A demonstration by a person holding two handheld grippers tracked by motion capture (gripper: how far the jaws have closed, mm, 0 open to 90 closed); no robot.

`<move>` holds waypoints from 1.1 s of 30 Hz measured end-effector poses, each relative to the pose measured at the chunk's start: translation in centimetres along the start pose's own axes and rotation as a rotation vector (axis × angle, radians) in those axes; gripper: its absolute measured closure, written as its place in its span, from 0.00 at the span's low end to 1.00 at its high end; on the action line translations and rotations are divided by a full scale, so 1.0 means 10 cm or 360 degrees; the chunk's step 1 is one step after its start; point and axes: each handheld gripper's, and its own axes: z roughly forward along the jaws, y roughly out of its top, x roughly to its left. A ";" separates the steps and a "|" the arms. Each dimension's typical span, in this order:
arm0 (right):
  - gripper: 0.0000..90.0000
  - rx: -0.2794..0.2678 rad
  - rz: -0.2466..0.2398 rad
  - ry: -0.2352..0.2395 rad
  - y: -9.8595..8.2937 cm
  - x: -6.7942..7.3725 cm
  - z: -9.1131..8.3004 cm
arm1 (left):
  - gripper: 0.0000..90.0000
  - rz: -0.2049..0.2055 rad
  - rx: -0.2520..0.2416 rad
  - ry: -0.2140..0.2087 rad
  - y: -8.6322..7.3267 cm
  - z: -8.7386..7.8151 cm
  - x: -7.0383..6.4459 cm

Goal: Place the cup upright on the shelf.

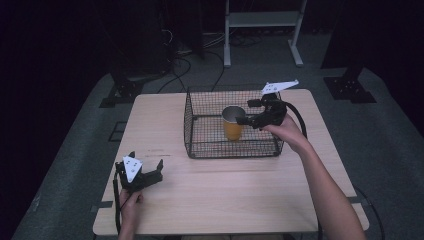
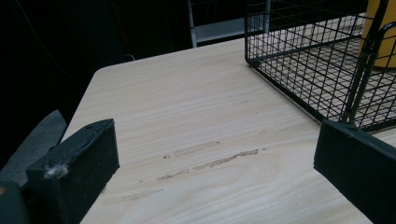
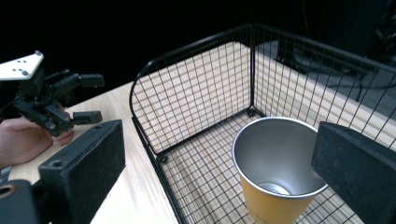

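My left gripper (image 1: 145, 176) rests on the table (image 1: 220, 200) at its near left corner, jaws spread wide with nothing between them; its own view looks across bare wood toward the corner of the wire basket (image 2: 299, 60). Moving right, the basket (image 1: 200, 145) sits mid-table, and inside it stands the yellow cup (image 1: 233, 122), upright, mouth open, silver-lined on the inside. My right gripper (image 1: 250, 111) hovers over the basket just beside the cup's rim, jaws parted wide and holding nothing; in its own view the cup (image 3: 275, 172) stands low between the two pads, with the right-hand pad (image 3: 355, 172) overlapping its rim.

I judge the cup light and thin-walled, probably stiff enough for a firm pinch but smooth and likely to slip. I'd take it at the rim, one pad inside and one outside, squeezing gently so the wall doesn't dent, and lift straight up to clear the wire sides.
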 end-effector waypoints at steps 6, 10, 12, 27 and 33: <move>0.03 0.0003 0.0008 0.0015 -0.05 0.05 -0.09 | 0.00 0.0001 0.0001 -0.0001 0.00 0.00 0.00; 0.03 0.0028 0.0012 0.0034 -0.08 0.08 -0.12 | 0.00 0.0003 0.0002 -0.0001 0.00 0.00 0.00; 0.03 0.0018 -0.0002 0.0032 -0.10 0.11 -0.15 | 0.00 0.0003 0.0002 -0.0001 0.00 0.00 0.00; 0.03 0.0032 -0.0018 0.0042 -0.35 0.25 -0.30 | 0.00 0.0004 0.0003 0.0000 0.00 0.00 0.00; 0.03 0.0024 0.0001 0.0051 -0.48 0.28 -0.35 | 0.00 0.0005 0.0003 -0.0001 0.00 0.00 0.00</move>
